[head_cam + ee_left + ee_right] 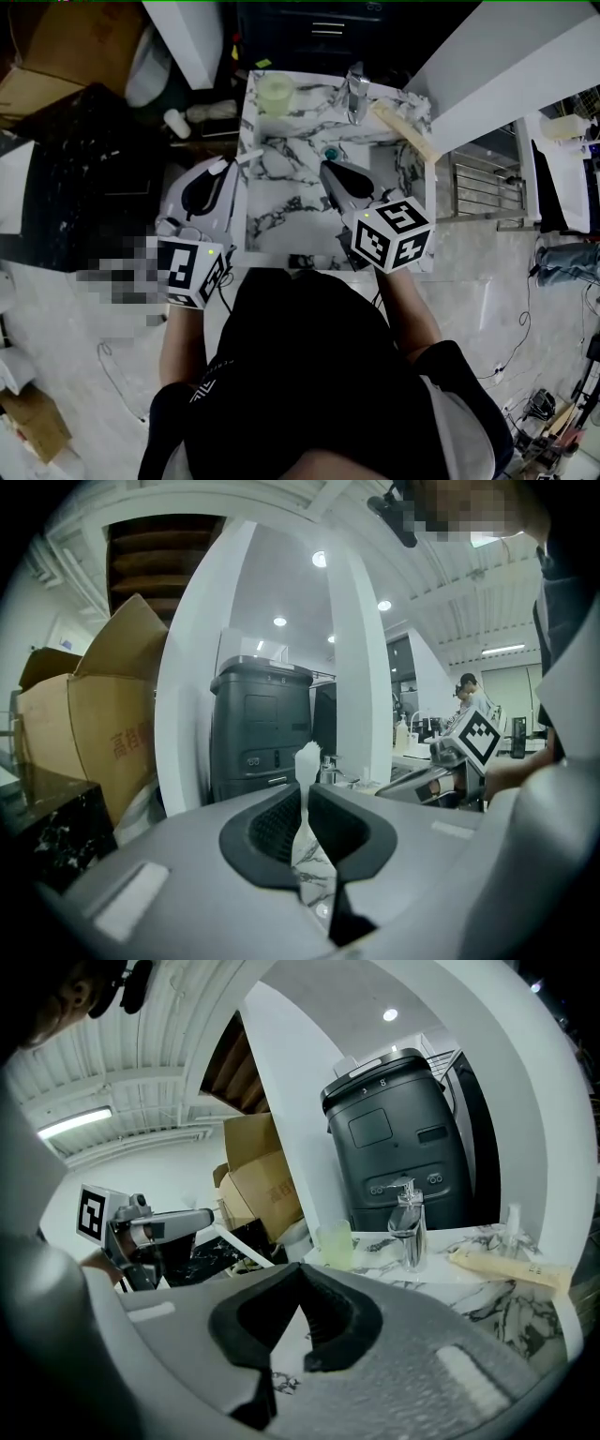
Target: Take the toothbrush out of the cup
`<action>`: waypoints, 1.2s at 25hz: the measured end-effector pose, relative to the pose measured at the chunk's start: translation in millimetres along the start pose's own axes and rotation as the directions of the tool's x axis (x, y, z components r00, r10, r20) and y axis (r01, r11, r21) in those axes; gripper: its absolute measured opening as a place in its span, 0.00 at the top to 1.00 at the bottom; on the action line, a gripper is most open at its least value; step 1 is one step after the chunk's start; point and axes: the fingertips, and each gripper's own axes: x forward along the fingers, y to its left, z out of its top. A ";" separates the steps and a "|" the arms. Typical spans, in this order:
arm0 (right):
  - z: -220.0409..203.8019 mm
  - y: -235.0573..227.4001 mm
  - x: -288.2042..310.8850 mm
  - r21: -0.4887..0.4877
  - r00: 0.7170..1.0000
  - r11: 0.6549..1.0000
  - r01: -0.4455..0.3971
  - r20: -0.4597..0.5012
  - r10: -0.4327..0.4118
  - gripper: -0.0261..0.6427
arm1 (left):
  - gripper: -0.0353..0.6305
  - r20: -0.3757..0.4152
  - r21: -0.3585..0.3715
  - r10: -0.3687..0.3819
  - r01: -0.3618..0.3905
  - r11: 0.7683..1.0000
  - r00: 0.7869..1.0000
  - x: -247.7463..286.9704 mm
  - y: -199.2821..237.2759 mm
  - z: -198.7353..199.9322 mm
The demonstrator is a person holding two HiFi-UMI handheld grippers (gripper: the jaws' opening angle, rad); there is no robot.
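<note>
Head view is dim: the left tool (225,169) sits at the 9 o'clock edge of the marble bench (281,202), and only a short white piece of the toothbrush (247,159) sticks out of it. Left gripper view tells more: its jaws pinch the toothbrush, and the pads hide its middle part. The cup (275,94) stands well apart at 11 o'clock. The right tool (328,169) is over the bench middle; right gripper view shows its jaws pressed together, holding nothing.

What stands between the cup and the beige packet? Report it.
A chrome dispenser stands between the cup and the beige packet; the right gripper view shows it.
</note>
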 end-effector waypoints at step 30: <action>6.8 -4.1 8.0 -0.083 1.000 0.996 -0.019 -0.014 0.018 0.96 | 0.88 -0.065 -0.042 0.012 -0.014 0.999 0.998 0.2 -7.9 -7.8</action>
